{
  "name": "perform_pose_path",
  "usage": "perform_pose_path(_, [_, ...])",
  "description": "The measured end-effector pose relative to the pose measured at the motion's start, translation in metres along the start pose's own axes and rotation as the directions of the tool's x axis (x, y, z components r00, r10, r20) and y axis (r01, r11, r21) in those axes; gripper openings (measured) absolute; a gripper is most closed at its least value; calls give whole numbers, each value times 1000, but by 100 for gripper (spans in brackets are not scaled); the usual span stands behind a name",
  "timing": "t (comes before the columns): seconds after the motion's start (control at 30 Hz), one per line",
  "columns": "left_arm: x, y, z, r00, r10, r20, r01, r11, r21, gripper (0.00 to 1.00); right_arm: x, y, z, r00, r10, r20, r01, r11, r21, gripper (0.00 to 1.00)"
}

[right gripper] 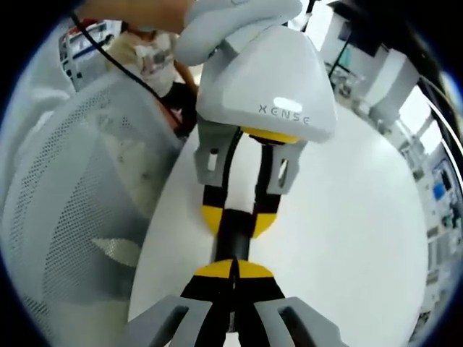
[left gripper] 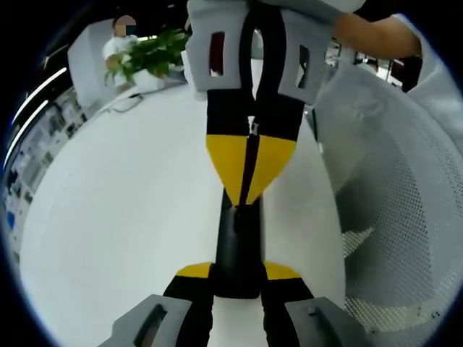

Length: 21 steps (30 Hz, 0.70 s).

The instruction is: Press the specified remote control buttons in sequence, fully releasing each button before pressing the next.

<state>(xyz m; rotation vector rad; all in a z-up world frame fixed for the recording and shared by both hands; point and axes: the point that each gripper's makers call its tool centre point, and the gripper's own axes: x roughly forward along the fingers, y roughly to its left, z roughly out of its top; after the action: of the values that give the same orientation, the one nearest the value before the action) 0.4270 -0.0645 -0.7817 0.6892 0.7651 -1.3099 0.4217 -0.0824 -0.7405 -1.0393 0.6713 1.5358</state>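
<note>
A slim black remote (left gripper: pixel 236 246) lies lengthwise between the yellow-tipped jaws of my left gripper (left gripper: pixel 237 273), which is shut on its near end just above the white table (left gripper: pixel 108 217). My right gripper (left gripper: pixel 247 196) comes in from the top, jaws shut together, with its yellow tip down on the remote's far end. In the right gripper view, my right gripper (right gripper: pixel 233 269) is shut at the bottom, its tip against the remote (right gripper: pixel 231 242). Beyond it, the left gripper (right gripper: pixel 237 220) clamps the remote from both sides. The buttons are hidden.
A white mesh chair (left gripper: pixel 405 217) stands close beside the table's edge, also the chair (right gripper: pixel 65 202). A potted green plant (left gripper: pixel 148 54) sits at the table's far end. A person (left gripper: pixel 119 36) sits behind it, and another person (right gripper: pixel 155 54) sits past the chair.
</note>
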Motion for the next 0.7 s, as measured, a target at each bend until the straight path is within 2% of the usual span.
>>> perform_pose_path(0.7, [0,1,1,1000,2,13,-2,1000,-6,24,19,4,-4,999,41,-17,-41,999,-8,0])
